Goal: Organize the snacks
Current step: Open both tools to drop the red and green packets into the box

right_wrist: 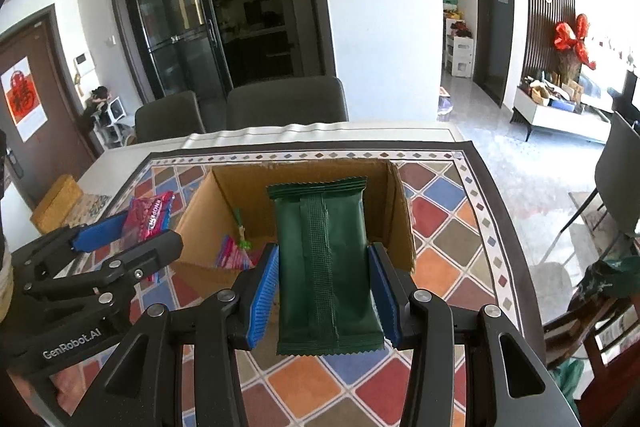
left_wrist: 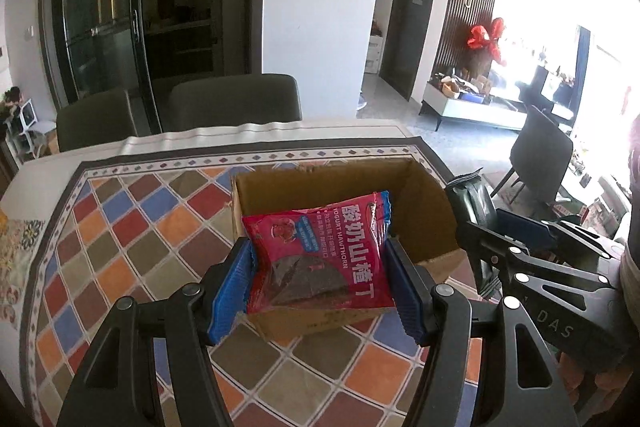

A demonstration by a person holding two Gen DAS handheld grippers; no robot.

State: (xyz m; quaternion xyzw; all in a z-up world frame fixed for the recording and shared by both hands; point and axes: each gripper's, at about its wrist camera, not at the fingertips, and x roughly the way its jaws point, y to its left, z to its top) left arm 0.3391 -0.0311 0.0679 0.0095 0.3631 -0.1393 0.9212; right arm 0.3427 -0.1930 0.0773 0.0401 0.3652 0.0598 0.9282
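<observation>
Left gripper (left_wrist: pixel 320 263) has its jaws clamped on a red hawthorn snack pack (left_wrist: pixel 318 257), held above the cardboard box (left_wrist: pixel 424 203). Right gripper (right_wrist: pixel 325 287) pinches a dark green packet (right_wrist: pixel 326 267) over the same box on the checkered tablecloth (right_wrist: pixel 448 239).

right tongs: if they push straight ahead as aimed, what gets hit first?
Probably the open brown cardboard box: the right tongs, shut on the dark green foil snack packet, point into its mouth. The packet's far end would likely meet the box's back wall or floor; depth unclear.
</observation>
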